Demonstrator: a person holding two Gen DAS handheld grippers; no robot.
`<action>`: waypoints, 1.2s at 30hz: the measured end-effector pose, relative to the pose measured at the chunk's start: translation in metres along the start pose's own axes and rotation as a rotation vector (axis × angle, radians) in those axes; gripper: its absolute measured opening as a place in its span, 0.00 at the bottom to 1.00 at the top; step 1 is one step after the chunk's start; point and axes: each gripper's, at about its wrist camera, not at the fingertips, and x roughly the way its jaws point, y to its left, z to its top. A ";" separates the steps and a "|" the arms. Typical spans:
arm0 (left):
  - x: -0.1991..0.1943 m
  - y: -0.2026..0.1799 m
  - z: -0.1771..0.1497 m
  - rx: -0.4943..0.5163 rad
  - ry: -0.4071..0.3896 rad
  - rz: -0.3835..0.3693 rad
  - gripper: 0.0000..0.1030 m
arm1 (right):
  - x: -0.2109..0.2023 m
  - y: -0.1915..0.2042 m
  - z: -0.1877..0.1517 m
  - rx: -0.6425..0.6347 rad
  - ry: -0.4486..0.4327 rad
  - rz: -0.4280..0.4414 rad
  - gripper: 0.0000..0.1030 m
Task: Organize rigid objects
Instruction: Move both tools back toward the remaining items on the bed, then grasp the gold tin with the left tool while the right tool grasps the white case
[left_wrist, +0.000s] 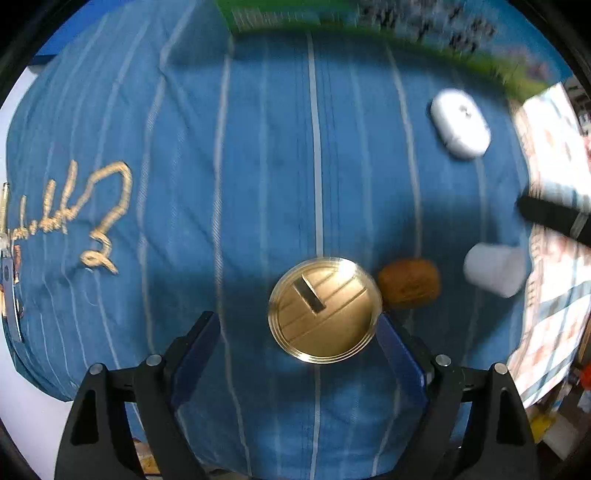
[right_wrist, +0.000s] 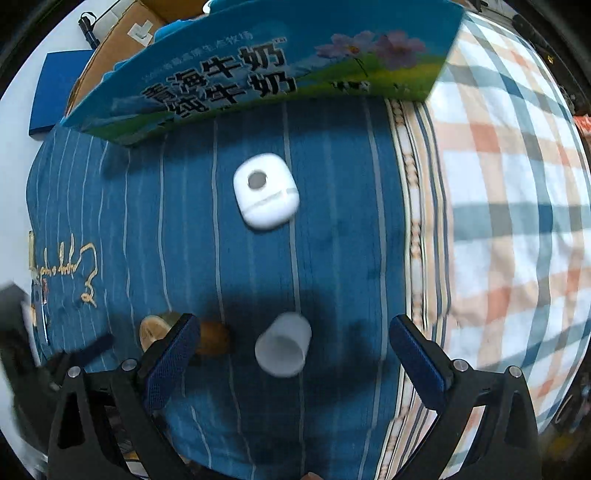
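A round gold lid (left_wrist: 325, 310) with a slot lies on the blue striped cloth (left_wrist: 221, 184), just ahead of my open left gripper (left_wrist: 295, 325), nearer its right finger. A brown walnut (left_wrist: 409, 282) touches the lid's right side. A small white cup (left_wrist: 495, 269) lies tipped over further right. A white rounded case (left_wrist: 461, 124) lies at the far right. In the right wrist view, my open right gripper (right_wrist: 295, 328) hovers over the white cup (right_wrist: 283, 345). The white case (right_wrist: 266, 190) lies ahead. The walnut (right_wrist: 214, 338) and gold lid (right_wrist: 155, 328) sit by the left finger.
A blue and green milk carton box (right_wrist: 258, 70) stands at the far edge of the cloth. A checked cloth (right_wrist: 517, 221) covers the surface to the right. The right gripper's black tip (left_wrist: 554, 218) shows in the left wrist view. A cardboard box (right_wrist: 122, 44) stands behind.
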 end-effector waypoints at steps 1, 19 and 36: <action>0.008 -0.002 -0.002 0.002 0.017 -0.009 0.88 | 0.001 0.002 0.004 -0.006 -0.001 -0.006 1.00; 0.000 0.018 0.004 -0.070 0.082 -0.253 0.68 | 0.041 0.033 0.085 -0.112 0.045 -0.088 0.97; 0.048 -0.023 -0.003 -0.005 0.127 -0.120 0.68 | 0.043 0.007 0.061 -0.133 0.063 -0.147 0.49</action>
